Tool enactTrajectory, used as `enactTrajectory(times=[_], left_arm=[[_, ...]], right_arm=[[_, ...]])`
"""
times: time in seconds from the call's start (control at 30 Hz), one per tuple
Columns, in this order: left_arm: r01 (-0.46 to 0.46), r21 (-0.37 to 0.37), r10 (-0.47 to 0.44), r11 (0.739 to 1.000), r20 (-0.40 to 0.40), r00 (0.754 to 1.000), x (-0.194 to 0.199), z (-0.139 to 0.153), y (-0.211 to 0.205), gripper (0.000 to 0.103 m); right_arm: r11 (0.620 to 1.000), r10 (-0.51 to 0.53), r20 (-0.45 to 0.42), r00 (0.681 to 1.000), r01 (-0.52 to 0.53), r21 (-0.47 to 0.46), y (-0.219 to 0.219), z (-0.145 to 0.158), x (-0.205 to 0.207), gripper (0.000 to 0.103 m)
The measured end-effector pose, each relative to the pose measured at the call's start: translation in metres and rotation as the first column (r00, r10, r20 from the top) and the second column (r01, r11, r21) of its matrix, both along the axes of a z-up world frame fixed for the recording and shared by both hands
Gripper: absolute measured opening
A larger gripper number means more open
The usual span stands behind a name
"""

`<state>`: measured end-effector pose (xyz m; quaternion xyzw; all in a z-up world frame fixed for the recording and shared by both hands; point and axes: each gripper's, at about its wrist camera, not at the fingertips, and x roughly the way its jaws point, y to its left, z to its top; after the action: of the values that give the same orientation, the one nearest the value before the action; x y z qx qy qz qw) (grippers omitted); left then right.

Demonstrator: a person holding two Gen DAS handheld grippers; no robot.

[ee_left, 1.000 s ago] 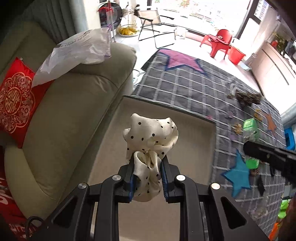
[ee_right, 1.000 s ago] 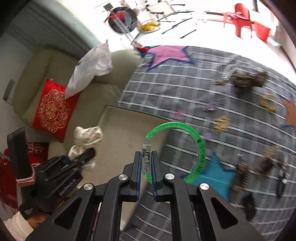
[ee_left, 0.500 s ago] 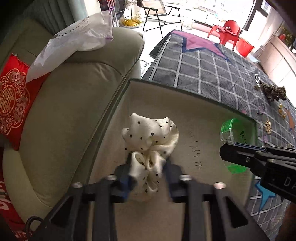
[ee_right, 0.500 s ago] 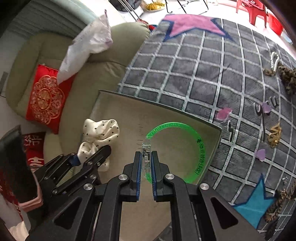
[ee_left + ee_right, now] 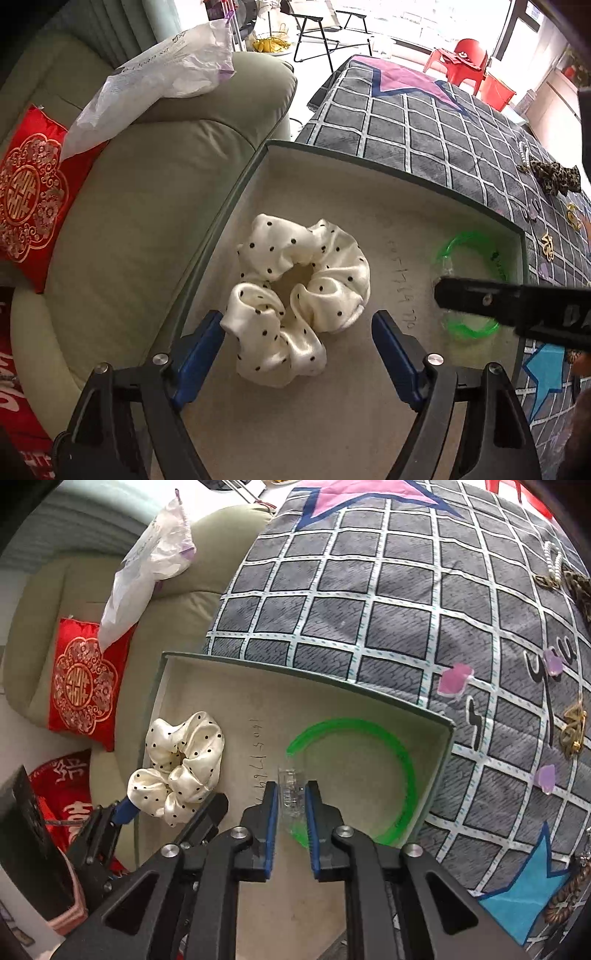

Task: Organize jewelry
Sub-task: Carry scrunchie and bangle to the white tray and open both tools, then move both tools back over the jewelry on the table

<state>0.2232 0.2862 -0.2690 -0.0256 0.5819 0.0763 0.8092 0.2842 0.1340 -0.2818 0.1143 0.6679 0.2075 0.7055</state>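
A cream polka-dot scrunchie lies on the floor of a shallow beige box, loose between the wide-open jaws of my left gripper. It also shows in the right wrist view. A green plastic bangle lies in the same box. My right gripper is slightly open around the bangle's clear clasp, no longer pinching it. The bangle and my right gripper's finger also show in the left wrist view.
The box sits on a grey checked cloth with several loose jewelry pieces: gold clips, purple pieces, a leopard scrunchie. A green sofa with a red cushion and plastic bag is at left.
Both grippers came down into the box. The left one opened and let the scrunchie go. The right one set the bangle down and loosened its jaws.
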Motion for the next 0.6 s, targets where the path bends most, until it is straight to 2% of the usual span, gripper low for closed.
enactTrajectory(times=[0.03, 0.07, 0.1, 0.13, 0.17, 0.2, 0.43, 0.53, 0.6], left_arm=[[0.0, 0.0, 0.0, 1.0, -0.005, 1.0, -0.002, 0.0, -0.001, 0.083], [0.001, -0.001, -0.001, 1.0, -0.004, 1.0, -0.003, 0.001, -0.001, 0.083], [0.001, 0.0, -0.001, 1.0, 0.0, 1.0, -0.004, 0.003, -0.002, 0.083], [0.002, 0.004, -0.002, 1.0, 0.002, 1.0, -0.006, 0.005, -0.002, 0.084], [0.005, 0.005, -0.005, 1.0, 0.002, 1.0, -0.007, 0.007, -0.003, 0.098], [0.006, 0.006, -0.006, 1.0, 0.001, 1.0, -0.008, 0.009, -0.003, 0.103], [0.01, 0.019, -0.01, 1.0, 0.001, 1.0, -0.021, 0.024, -0.008, 0.103], [0.011, 0.014, -0.011, 1.0, 0.0, 1.0, -0.029, 0.034, -0.011, 0.103], [0.016, 0.015, -0.016, 1.0, 0.001, 1.0, -0.036, 0.041, -0.015, 0.103]], right_arm=[[1.0, -0.004, 0.011, 1.0, 0.004, 0.01, -0.002, 0.005, 0.0, 0.037], [1.0, -0.008, 0.018, 1.0, 0.008, 0.018, -0.002, 0.009, -0.001, 0.05], [0.999, -0.013, 0.031, 0.999, 0.012, 0.034, -0.004, 0.016, -0.002, 0.056], [0.999, -0.015, 0.041, 0.999, 0.013, 0.048, -0.005, 0.023, -0.002, 0.057], [0.998, -0.017, 0.049, 0.999, 0.014, 0.057, -0.005, 0.028, -0.004, 0.057], [0.998, -0.02, 0.056, 0.998, 0.016, 0.063, -0.006, 0.034, -0.005, 0.058], [0.994, -0.071, 0.079, 0.994, 0.063, 0.089, -0.024, 0.061, -0.018, 0.069], [0.992, -0.096, 0.086, 0.992, 0.088, 0.092, -0.034, 0.069, -0.027, 0.08], [0.99, -0.11, 0.093, 0.99, 0.101, 0.094, -0.044, 0.076, -0.035, 0.08]])
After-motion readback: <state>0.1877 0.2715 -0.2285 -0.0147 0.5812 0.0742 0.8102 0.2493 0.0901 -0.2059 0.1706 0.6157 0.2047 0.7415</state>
